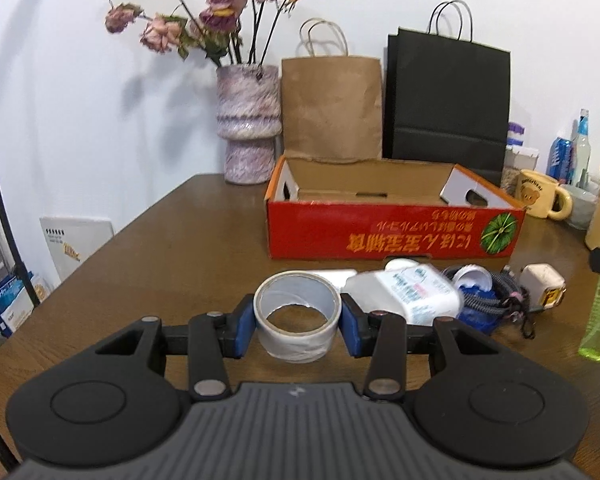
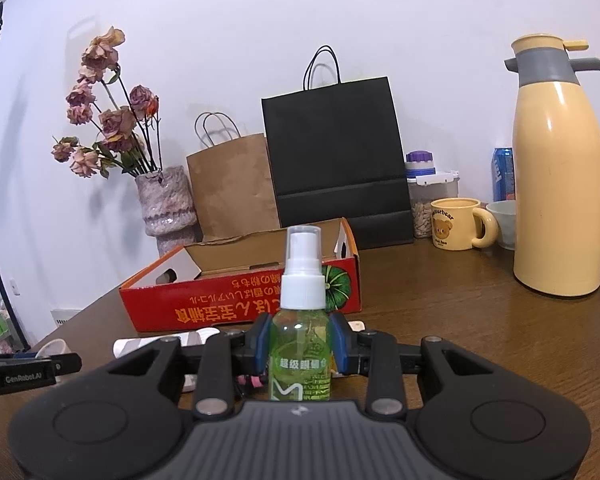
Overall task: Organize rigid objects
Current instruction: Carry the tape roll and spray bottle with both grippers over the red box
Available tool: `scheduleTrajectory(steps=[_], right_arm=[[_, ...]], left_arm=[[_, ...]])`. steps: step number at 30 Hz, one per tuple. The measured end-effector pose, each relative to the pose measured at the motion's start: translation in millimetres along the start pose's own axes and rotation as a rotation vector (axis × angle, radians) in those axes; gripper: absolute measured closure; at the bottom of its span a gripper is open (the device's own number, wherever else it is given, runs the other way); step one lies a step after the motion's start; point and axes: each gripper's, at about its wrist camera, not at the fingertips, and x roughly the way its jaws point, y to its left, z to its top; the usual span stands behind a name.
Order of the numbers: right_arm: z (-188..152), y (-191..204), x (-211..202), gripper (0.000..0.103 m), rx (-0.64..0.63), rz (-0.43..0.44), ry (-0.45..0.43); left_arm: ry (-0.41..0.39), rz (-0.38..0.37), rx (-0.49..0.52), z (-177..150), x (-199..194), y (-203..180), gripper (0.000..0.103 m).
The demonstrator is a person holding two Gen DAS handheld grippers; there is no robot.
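Tape (image 1: pixel 297 315) light, stiff, clenched at outer walls by left claw (image 1: pixel 297 322), near box (image 1: pixel 392 236); bottle (image 2: pixel 301 344) smooth, slippery, gripped at body by right claw (image 2: pixel 300 346), over desk (image 2: pixel 480 320)

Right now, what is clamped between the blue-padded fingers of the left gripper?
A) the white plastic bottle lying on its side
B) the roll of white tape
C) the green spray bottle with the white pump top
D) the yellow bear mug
B: in the left wrist view the left gripper has its pads against both sides of the roll of white tape, while the right gripper holds the green spray bottle.
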Motion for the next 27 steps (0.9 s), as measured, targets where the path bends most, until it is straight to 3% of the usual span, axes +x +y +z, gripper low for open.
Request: scheduleTrajectory(steps=[12, 27], right_arm=[[24, 19, 6, 0.073, -0.040, 0.025, -0.032], [52, 33, 30, 0.073, -0.059, 0.035, -0.041]], left_arm=[[-0.060, -0.040, -0.003, 32, -10, -14, 0.059], [-0.110, -0.035, -0.013, 68, 7, -32, 0.059]])
